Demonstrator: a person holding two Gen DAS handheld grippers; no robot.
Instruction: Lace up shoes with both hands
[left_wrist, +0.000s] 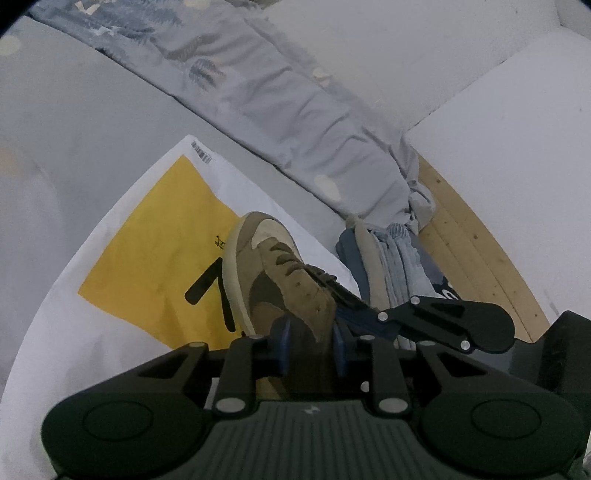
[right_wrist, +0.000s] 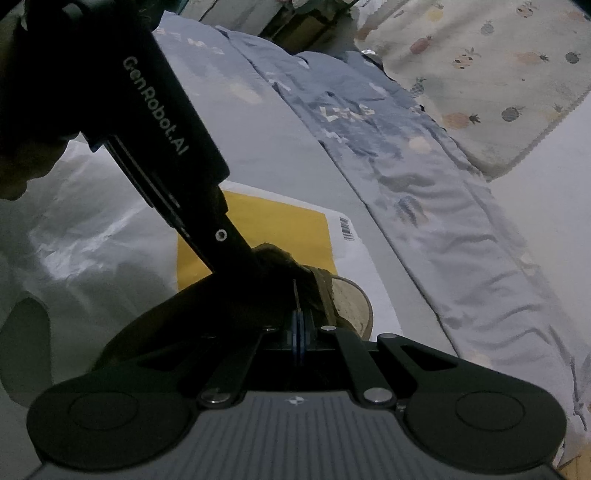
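Although the bed (left_wrist: 92, 122) fills most of the view, the work sits on a yellow-and-white sheet (left_wrist: 155, 240), where the brown shoe (left_wrist: 280, 280) rests. Lower eyelets look laced; the top seems unfinished. The left gripper (left_wrist: 310, 341) clamps the shoe's heel collar. The right gripper (right_wrist: 300, 338) is pressed together, apparently pinching a lace (right_wrist: 295, 295).

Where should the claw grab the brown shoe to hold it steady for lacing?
Grip the heel collar of the brown shoe, coming from behind the heel. The toe points away, the laces run up the top, and the open collar edge is thin enough to pinch.
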